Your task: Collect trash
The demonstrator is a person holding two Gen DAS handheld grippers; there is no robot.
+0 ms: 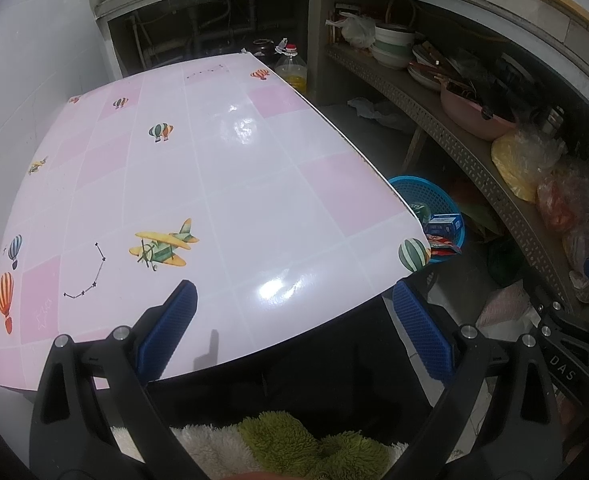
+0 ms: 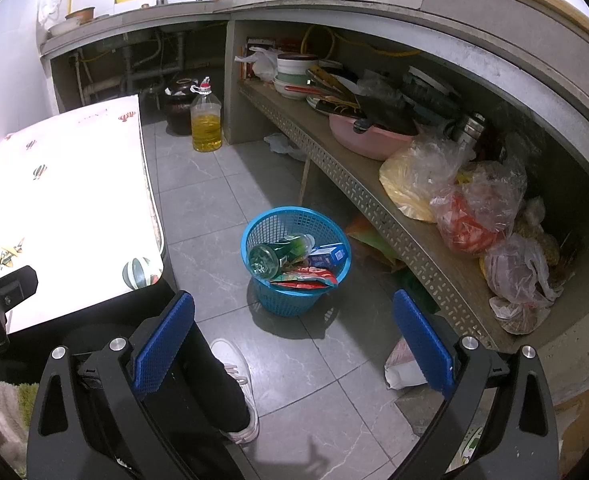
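A blue plastic basket (image 2: 294,300) stands on the grey tiled floor beside the table. Inside it lie a green plastic bottle (image 2: 280,253), a small blue carton (image 2: 328,255) and a red snack wrapper (image 2: 308,279). The same basket (image 1: 422,194) shows past the table's right edge in the left wrist view. My right gripper (image 2: 292,336) hangs open above the floor, near side of the basket, with nothing between its blue pads. My left gripper (image 1: 292,328) is open over the near edge of the pink-and-white table (image 1: 222,184), holding nothing.
A long perforated shelf (image 2: 374,204) at the right carries bowls, a pink pan (image 2: 364,138) and plastic bags. A bottle of yellow oil (image 2: 205,120) and a dark jar stand on the floor by the counter. A person's leg and white shoe (image 2: 234,384) are below the right gripper.
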